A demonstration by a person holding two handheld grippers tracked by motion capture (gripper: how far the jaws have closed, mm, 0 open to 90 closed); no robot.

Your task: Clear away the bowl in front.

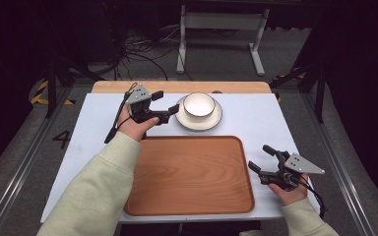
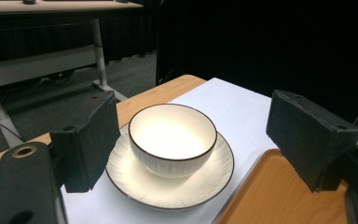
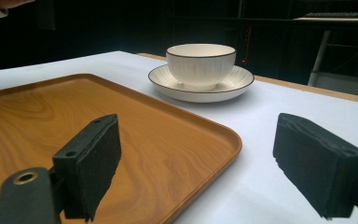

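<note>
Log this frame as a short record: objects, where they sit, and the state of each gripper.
bowl: white, dark rim, upright on the saucer, looks empty
saucer: white, on the white table cover beyond the tray
tray: wooden, empty, nearest the person
left gripper: jaws open, beside the saucer's left edge, contact unclear
right gripper: jaws open, at the tray's right edge, holding nothing
</note>
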